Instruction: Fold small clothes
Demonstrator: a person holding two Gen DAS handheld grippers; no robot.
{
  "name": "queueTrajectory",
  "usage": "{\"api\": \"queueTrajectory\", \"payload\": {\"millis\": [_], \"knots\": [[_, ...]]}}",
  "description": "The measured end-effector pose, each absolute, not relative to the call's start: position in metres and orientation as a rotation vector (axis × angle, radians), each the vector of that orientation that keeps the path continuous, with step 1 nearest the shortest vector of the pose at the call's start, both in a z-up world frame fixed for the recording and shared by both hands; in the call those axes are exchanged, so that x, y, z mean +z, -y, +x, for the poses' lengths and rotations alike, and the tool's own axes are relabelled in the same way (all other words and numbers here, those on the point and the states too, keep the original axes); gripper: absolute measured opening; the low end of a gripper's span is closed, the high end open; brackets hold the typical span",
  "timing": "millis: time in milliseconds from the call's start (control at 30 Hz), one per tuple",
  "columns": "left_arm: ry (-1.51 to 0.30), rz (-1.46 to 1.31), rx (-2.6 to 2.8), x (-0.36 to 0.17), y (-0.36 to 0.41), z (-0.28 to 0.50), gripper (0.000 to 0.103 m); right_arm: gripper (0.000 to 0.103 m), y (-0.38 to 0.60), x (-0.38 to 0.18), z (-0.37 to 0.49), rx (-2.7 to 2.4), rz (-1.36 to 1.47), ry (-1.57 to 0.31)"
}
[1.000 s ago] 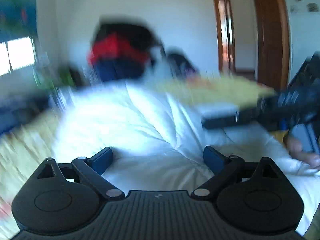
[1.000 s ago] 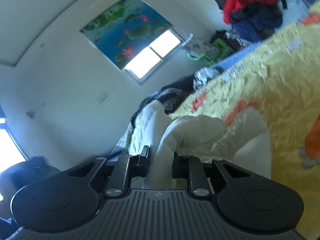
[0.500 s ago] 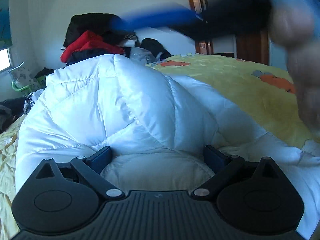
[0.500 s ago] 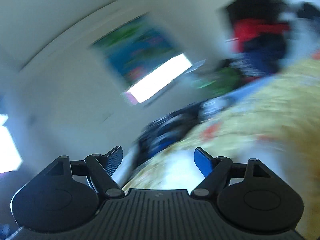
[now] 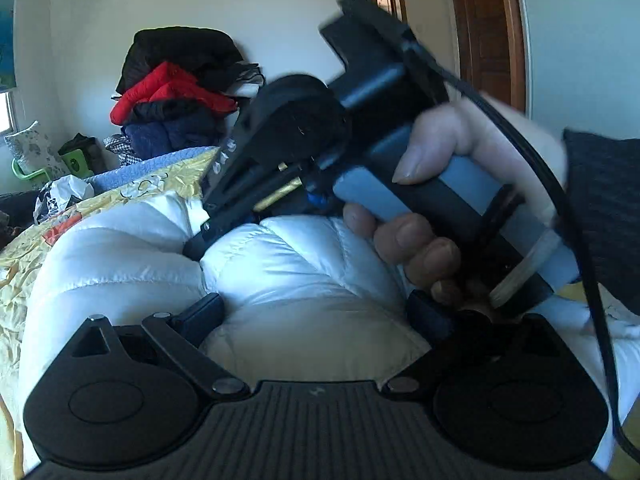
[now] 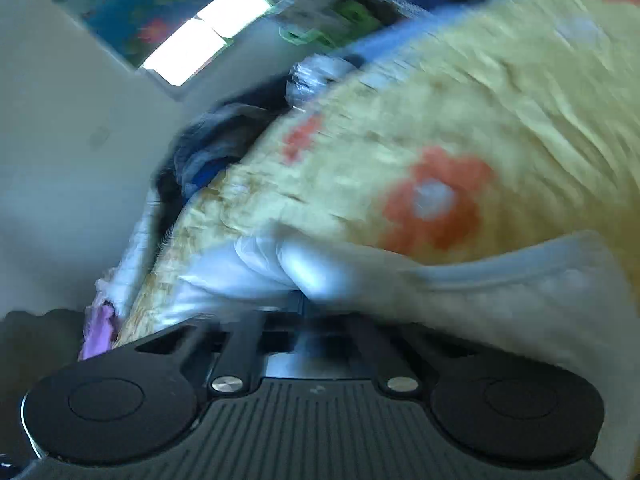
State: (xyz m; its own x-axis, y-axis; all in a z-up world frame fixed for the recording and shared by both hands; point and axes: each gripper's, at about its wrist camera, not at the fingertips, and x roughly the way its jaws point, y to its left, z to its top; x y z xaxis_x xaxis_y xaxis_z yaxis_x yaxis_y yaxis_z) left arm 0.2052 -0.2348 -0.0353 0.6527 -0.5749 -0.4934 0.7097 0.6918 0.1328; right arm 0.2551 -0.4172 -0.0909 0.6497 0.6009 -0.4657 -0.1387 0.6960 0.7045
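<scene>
Presently listed: white puffer jacket point(image 5: 304, 276), spread over the yellow bedspread point(image 6: 500, 120) at its near edge. Left gripper point(image 5: 316, 312) is held spread wide, jaws resting on the jacket. Right gripper point(image 6: 302, 304), jaws just closed, is pinched on jacket fabric, gripped by a hand point(image 5: 452, 184).

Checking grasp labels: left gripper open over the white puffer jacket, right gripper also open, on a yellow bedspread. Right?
Not quite. The right gripper is shut, pinching the white puffer jacket, as the right wrist view shows. The left gripper is open over it, on the yellow bedspread.
</scene>
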Motion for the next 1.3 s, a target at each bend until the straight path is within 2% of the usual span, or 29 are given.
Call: {"api": "queueTrajectory", "payload": {"millis": [133, 533, 733, 833, 867, 933, 1000, 1067, 1133, 1167, 1200, 1300], "knots": [[-0.471, 0.318, -0.757, -0.036, 0.232, 0.216, 0.098, 0.001, 0.413, -0.1, 0.252, 0.491, 0.623, -0.756], [-0.567, 0.264, -0.779, -0.037, 0.234, 0.251, 0.098, 0.0, 0.421, -0.12, 0.281, 0.582, 0.677, -0.817], [-0.529, 0.294, -0.745, -0.043, 0.238, 0.244, 0.101, 0.0, 0.422, -0.118, 0.274, 0.568, 0.681, -0.786], [-0.49, 0.318, -0.699, -0.037, 0.239, 0.231, 0.101, 0.001, 0.418, -0.098, 0.253, 0.459, 0.597, -0.764], [-0.473, 0.321, -0.68, -0.031, 0.236, 0.224, 0.1, 0.004, 0.419, -0.091, 0.244, 0.42, 0.586, -0.753], [-0.42, 0.298, -0.673, -0.013, 0.22, 0.206, 0.1, 0.022, 0.424, -0.074, 0.217, 0.351, 0.583, -0.694], [-0.333, 0.258, -0.675, 0.007, 0.196, 0.188, 0.1, 0.054, 0.427, -0.055, 0.183, 0.293, 0.535, -0.589], [-0.276, 0.255, -0.663, 0.022, 0.176, 0.182, 0.101, 0.063, 0.423, -0.038, 0.154, 0.265, 0.494, -0.509], [-0.261, 0.273, -0.611, 0.028, 0.166, 0.192, 0.102, 0.063, 0.415, -0.026, 0.141, 0.308, 0.494, -0.48], [-0.271, 0.282, -0.565, 0.027, 0.164, 0.204, 0.102, 0.067, 0.408, -0.021, 0.139, 0.334, 0.496, -0.468], [-0.299, 0.281, -0.503, 0.024, 0.165, 0.219, 0.102, 0.074, 0.402, -0.019, 0.14, 0.353, 0.502, -0.458], [-0.441, 0.187, -0.395, 0.007, 0.169, 0.26, 0.101, 0.079, 0.393, -0.029, 0.16, 0.338, 0.552, -0.496]]}}
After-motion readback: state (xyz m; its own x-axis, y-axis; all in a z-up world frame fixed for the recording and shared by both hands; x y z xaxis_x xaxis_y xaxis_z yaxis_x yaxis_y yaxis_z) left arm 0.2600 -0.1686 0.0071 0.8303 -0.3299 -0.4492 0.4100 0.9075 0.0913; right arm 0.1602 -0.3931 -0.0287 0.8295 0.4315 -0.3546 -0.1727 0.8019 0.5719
